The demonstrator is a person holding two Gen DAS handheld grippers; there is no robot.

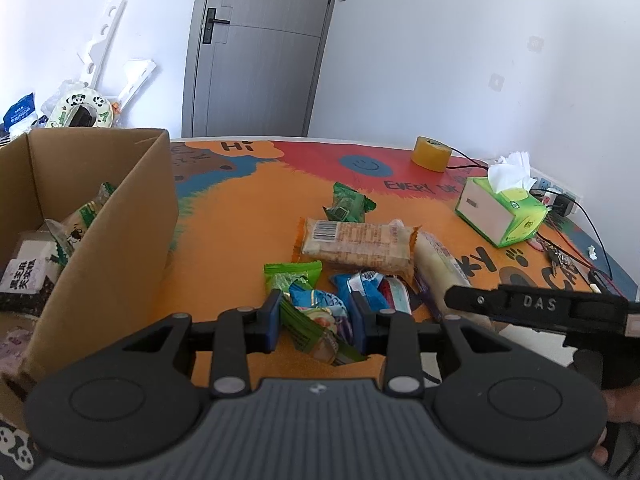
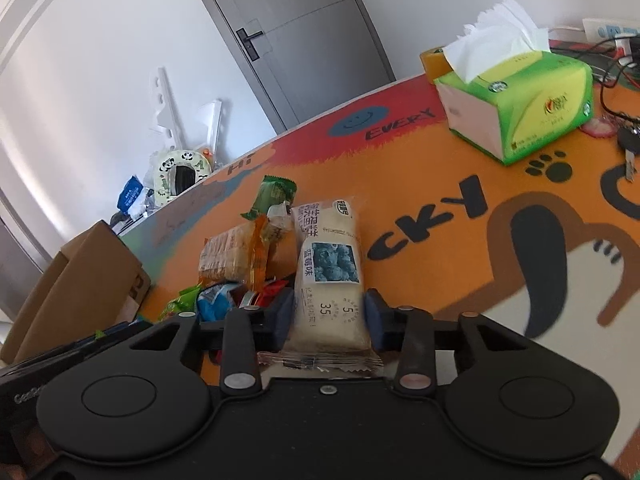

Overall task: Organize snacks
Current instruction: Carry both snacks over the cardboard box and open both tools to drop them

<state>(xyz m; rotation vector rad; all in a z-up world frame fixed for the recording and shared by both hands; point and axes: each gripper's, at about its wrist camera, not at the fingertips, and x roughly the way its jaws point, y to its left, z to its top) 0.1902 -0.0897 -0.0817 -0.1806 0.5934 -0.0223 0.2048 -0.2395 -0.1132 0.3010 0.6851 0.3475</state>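
Note:
My left gripper (image 1: 316, 320) has its fingers around a small heap of snacks: a green packet (image 1: 304, 320) and a blue packet (image 1: 320, 300) lie between them; I cannot tell whether it grips them. Another blue packet (image 1: 376, 288), an orange-edged cracker pack (image 1: 356, 244) and a small green packet (image 1: 346, 202) lie beyond. My right gripper (image 2: 328, 316) has its fingers on both sides of a long white blueberry bread pack (image 2: 330, 264), apparently closed on it. The cardboard box (image 1: 104, 224) stands at the left with several snacks inside.
A green tissue box (image 1: 500, 212) and a yellow tape roll (image 1: 432, 154) stand on the colourful table mat (image 1: 240, 208) at the right. Cables, keys and a power strip lie at the far right edge. A grey door is behind.

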